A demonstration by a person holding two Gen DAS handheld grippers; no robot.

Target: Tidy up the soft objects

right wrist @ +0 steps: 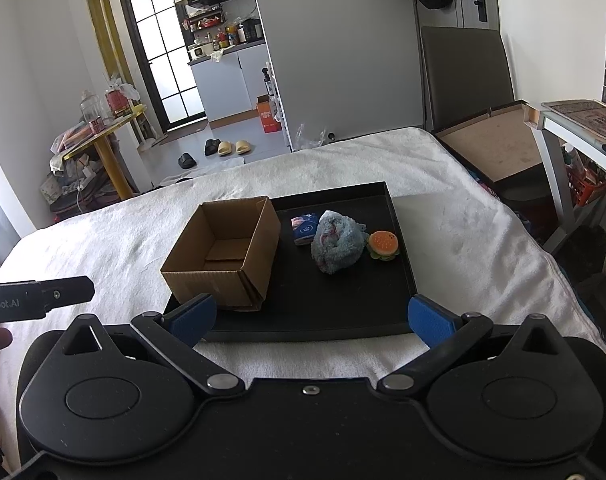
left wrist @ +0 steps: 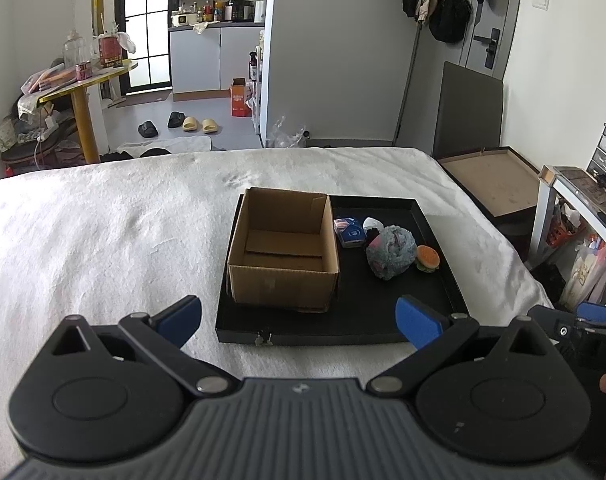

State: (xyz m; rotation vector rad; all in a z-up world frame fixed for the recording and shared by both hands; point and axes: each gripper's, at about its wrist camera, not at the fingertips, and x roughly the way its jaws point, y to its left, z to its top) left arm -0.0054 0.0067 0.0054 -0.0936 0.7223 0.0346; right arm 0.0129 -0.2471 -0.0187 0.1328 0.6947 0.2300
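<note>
both claws, the left gripper [left wrist: 299, 322] and right gripper [right wrist: 310, 320], hang wide open and empty at the lower frame. the fluffy blue cloth [right wrist: 337, 242] lies right of centre on the black tray [right wrist: 343, 316], beside the empty cardboard box [right wrist: 223, 256]. it looks light and squashy; pinch its bunched top.

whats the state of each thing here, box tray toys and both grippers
cardboard box: open on top, empty, upright on the tray
black tray: flat on the white bedcover
blue fluffy cloth: bunched up, loose on the tray
burger toy: lying beside the cloth
blue packet: lying flat
left gripper: open, holding nothing
right gripper: open, holding nothing
</note>
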